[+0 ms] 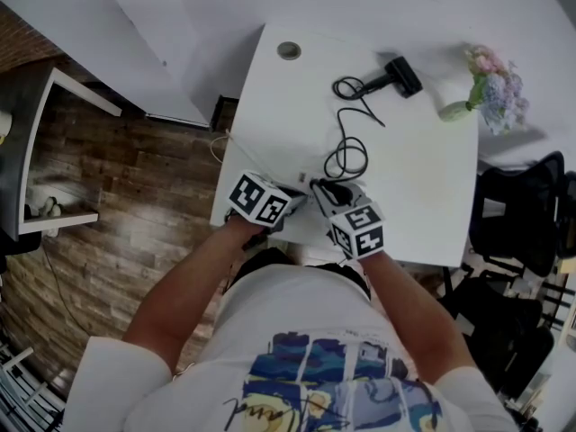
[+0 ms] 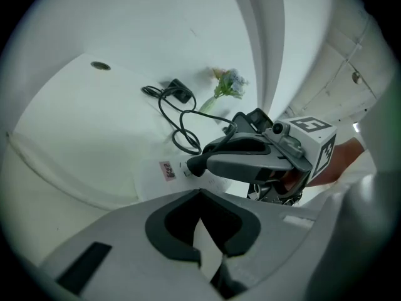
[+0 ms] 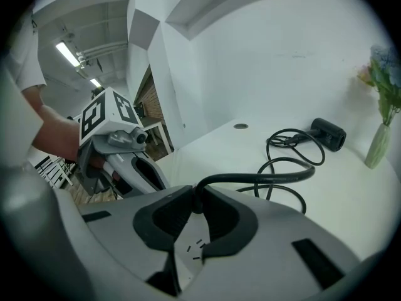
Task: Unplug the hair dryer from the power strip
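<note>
The black hair dryer (image 1: 397,76) lies at the far right of the white table (image 1: 423,187). Its black cord (image 1: 346,156) loops back toward me. My right gripper (image 3: 195,209) is shut on the black plug (image 3: 198,196), which sits at the white power strip (image 2: 156,177) near the table's front edge. The cord (image 3: 276,177) leaves those jaws to the right. In the left gripper view the right gripper (image 2: 194,165) reaches in from the right, its tips over the strip. My left gripper (image 2: 202,234) is closed on the strip's near end, with white casing showing between its pads.
A small vase of flowers (image 1: 490,88) stands at the table's far right corner. A round cable grommet (image 1: 289,50) is set in the far left of the tabletop. Wooden floor and a shelf (image 1: 54,151) lie left; a black chair (image 1: 517,219) stands right.
</note>
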`<state>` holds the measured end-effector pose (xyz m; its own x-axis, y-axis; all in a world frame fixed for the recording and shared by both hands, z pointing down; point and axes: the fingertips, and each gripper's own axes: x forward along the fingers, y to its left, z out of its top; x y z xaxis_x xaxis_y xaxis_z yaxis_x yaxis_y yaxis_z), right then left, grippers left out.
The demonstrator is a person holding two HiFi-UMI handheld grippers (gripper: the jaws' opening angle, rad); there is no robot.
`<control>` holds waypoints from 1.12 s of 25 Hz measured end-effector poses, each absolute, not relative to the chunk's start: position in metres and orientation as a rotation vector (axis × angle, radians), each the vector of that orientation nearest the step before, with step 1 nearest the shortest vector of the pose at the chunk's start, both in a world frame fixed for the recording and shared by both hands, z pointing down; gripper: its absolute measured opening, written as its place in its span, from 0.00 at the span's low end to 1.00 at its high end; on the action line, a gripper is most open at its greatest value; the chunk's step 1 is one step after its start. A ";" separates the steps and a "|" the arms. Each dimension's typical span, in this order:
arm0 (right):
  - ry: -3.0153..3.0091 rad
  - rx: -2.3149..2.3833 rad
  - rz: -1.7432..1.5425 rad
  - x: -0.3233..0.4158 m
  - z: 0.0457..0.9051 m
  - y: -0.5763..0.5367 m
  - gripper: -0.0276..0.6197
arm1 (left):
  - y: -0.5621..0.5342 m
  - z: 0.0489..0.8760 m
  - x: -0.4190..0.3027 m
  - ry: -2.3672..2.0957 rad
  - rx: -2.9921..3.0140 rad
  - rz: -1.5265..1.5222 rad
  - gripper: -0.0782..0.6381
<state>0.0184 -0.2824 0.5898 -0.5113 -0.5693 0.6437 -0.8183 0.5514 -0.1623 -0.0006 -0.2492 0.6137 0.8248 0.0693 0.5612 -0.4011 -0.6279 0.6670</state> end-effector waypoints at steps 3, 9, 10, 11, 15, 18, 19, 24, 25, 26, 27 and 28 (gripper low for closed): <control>-2.255 1.116 0.623 0.019 0.590 -0.283 0.13 | -0.248 0.616 0.001 -0.247 2.174 0.776 0.11; -2.303 1.162 0.573 0.018 0.569 -0.288 0.12 | -0.248 0.617 0.003 -0.254 2.156 0.801 0.11; -2.321 1.165 0.543 0.016 0.559 -0.293 0.12 | -0.248 0.617 0.003 -0.251 2.156 0.798 0.11; -2.332 1.161 0.515 0.015 0.550 -0.297 0.13 | -0.248 0.616 0.003 -0.249 2.156 0.794 0.11; -2.348 1.189 0.536 0.028 0.537 -0.305 0.13 | -0.247 0.616 0.003 -0.247 2.155 0.778 0.11; -2.368 1.220 0.571 0.038 0.525 -0.304 0.13 | -0.247 0.616 0.005 -0.248 2.159 0.769 0.11; -2.375 1.222 0.571 0.039 0.522 -0.304 0.13 | -0.248 0.616 0.005 -0.248 2.160 0.769 0.11; -2.386 1.232 0.572 0.046 0.510 -0.301 0.13 | -0.247 0.616 0.007 -0.242 2.165 0.782 0.11; -2.387 1.234 0.578 0.047 0.509 -0.301 0.13 | -0.247 0.616 0.007 -0.241 2.165 0.782 0.11; -2.388 1.235 0.583 0.048 0.509 -0.300 0.13 | -0.247 0.615 0.006 -0.241 2.165 0.782 0.11; -2.389 1.235 0.585 0.049 0.508 -0.300 0.13 | -0.247 0.615 0.006 -0.240 2.165 0.783 0.11; -2.391 1.234 0.586 0.050 0.508 -0.300 0.13 | -0.248 0.615 0.006 -0.240 2.166 0.783 0.11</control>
